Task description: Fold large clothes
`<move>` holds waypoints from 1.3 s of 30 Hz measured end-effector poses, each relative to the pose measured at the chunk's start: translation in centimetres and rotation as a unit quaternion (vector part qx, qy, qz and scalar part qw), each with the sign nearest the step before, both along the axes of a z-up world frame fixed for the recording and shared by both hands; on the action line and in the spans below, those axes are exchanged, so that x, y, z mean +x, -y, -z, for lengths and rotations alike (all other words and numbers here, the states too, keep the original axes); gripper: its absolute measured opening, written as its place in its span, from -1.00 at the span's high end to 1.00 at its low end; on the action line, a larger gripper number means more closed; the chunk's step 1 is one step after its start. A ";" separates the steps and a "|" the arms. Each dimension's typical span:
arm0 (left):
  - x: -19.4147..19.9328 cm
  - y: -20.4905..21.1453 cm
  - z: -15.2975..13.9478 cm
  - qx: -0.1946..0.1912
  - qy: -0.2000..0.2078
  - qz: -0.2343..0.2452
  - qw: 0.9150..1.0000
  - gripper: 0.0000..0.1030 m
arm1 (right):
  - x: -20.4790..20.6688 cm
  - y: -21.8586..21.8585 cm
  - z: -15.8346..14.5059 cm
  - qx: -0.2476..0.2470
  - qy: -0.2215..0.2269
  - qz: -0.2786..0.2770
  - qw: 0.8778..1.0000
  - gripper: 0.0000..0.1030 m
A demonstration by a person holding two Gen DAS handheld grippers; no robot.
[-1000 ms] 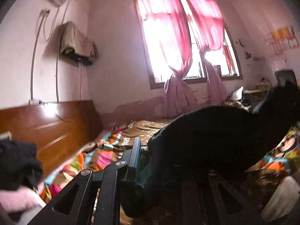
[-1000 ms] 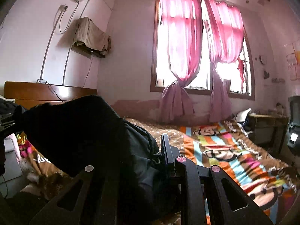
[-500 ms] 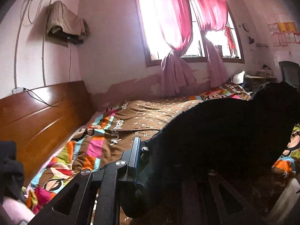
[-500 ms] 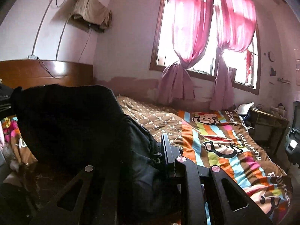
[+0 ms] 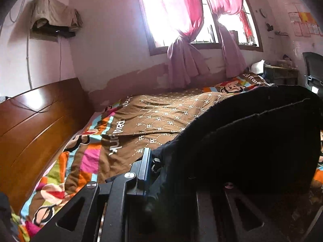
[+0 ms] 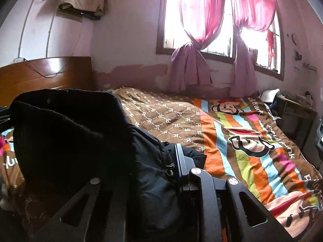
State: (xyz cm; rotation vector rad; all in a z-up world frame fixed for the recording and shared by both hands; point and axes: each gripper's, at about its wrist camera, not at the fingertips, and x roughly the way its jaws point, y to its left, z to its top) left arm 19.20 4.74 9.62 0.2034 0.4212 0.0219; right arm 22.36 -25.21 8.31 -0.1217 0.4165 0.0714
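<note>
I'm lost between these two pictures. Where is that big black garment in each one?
Left wrist view: the black garment fills the lower right, clamped in the left gripper.
Right wrist view: it fills the lower left, clamped in the right gripper.
Shared landmark: the pink curtains.

Garment (image 5: 252,141): large, black, thick; bunched, slung between both tongs, pinched in each, above bed.
</note>
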 end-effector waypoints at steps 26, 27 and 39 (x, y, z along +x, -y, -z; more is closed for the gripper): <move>13.5 -3.2 4.6 -0.126 -0.116 -0.010 0.985 -0.82 | 13.1 1.3 5.6 0.043 -0.122 0.074 0.989 -0.48; 13.1 -3.4 4.0 -0.133 -0.103 -0.008 0.986 -0.84 | 12.9 1.5 5.4 0.043 -0.117 0.075 0.989 -0.49; 4.5 -1.6 1.8 -0.115 -0.076 0.059 0.989 -0.92 | 4.5 0.4 -1.9 0.032 -0.007 0.037 0.999 -0.90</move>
